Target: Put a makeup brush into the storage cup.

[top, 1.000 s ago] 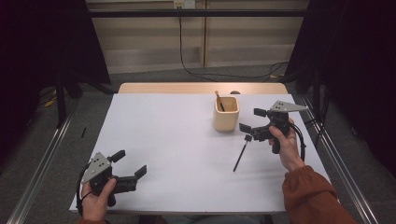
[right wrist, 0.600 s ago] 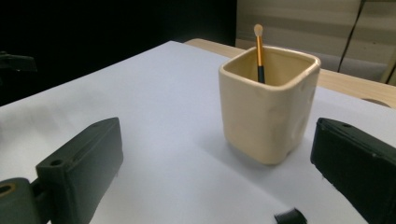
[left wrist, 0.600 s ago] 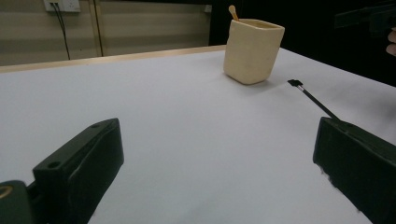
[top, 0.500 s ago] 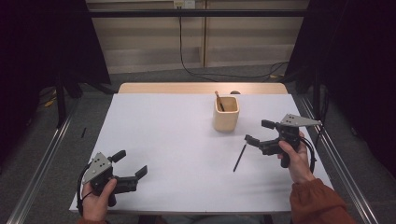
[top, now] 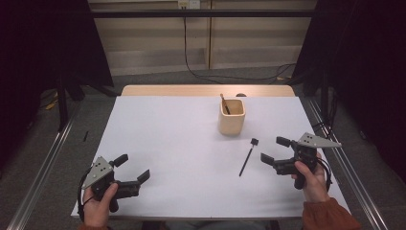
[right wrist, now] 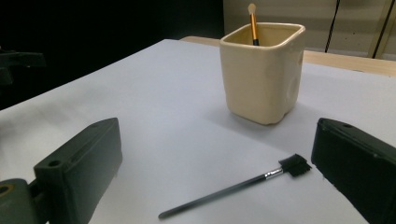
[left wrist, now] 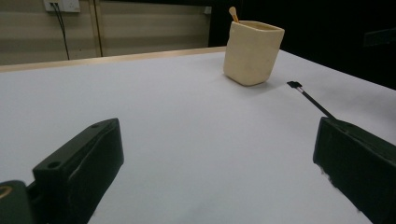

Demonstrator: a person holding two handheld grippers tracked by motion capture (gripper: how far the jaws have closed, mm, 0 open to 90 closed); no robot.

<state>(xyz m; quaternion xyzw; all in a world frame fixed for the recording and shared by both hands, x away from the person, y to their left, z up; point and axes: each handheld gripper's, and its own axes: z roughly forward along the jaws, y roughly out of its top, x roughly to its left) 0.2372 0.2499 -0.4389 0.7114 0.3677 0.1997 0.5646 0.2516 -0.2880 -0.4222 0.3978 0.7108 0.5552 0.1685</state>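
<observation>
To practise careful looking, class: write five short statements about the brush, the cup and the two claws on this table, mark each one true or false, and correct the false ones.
1. The black brush lies flat on the white table. True.
2. The right claw is clamped on the brush. False: its jaws are open and the brush lies free on the table in front of it.
3. The cream cup holds an orange-handled stick. True.
4. The cup lies tipped on its side. False: it stands upright.
5. The left claw holds the cup. False: it is open, holds nothing and sits near the table's front corner, far from the cup.
</observation>
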